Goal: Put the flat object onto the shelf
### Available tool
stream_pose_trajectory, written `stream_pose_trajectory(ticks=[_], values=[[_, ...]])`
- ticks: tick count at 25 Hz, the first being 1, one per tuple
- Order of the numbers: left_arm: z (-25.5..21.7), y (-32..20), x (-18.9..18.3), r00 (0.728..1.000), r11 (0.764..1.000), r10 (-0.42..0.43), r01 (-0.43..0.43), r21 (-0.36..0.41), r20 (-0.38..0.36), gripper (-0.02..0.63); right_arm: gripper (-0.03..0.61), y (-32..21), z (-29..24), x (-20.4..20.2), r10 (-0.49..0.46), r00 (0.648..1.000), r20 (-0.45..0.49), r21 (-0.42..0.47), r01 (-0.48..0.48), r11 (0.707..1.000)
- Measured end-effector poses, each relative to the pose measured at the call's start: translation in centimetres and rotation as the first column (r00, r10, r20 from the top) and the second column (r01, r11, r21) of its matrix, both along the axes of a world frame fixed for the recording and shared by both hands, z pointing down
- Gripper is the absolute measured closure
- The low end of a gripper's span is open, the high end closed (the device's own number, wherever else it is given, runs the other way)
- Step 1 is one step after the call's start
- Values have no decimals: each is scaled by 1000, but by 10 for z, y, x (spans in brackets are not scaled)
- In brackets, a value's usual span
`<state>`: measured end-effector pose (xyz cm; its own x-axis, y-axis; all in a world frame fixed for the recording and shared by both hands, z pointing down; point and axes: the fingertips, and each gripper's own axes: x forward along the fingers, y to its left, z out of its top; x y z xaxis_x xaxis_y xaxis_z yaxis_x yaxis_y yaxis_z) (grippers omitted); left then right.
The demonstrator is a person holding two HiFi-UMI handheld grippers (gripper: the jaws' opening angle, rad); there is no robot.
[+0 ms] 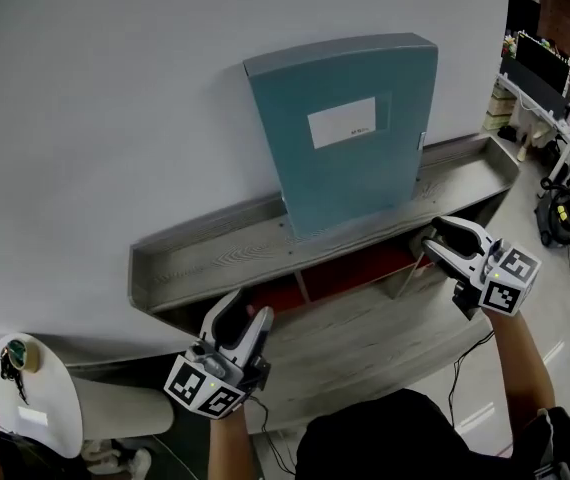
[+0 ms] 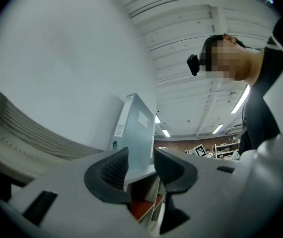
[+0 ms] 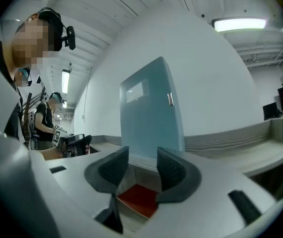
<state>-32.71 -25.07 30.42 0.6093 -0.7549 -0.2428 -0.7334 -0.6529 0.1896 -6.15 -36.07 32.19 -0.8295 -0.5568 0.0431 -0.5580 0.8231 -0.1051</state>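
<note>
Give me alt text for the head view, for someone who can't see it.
A teal flat folder with a white label stands on edge on a grey wall shelf, by the white wall. In front of the shelf, nearer the camera, the left gripper and right gripper are both open and hold nothing.

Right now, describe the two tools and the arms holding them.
The left tool and right tool match: pale grey moulded bodies, two dark grey ribbed pads, and a cube of black-and-white square markers at the rear. Both forearms are bare; the person wears a black top.
</note>
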Motion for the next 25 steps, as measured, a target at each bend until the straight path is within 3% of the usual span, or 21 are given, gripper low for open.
stream_pose_trajectory(ticks=[7,13,19,25], values=[[110,33,34,996,980,22,-4,-200,89,530,488,52,94,-22,81,988,-132,-54,-89,995],[161,48,52,1000,961,-19,17,-275,-5,592,576,90,132,-16,125,989,-73,-141,-134,981],[175,62,80,988,951,-148,151,-271,31,597,578,103,150,41,183,983,-18,-149,-184,972],[197,66,116,940,898,-329,340,-278,89,598,578,94,163,110,162,987,-16,-131,-163,978]])
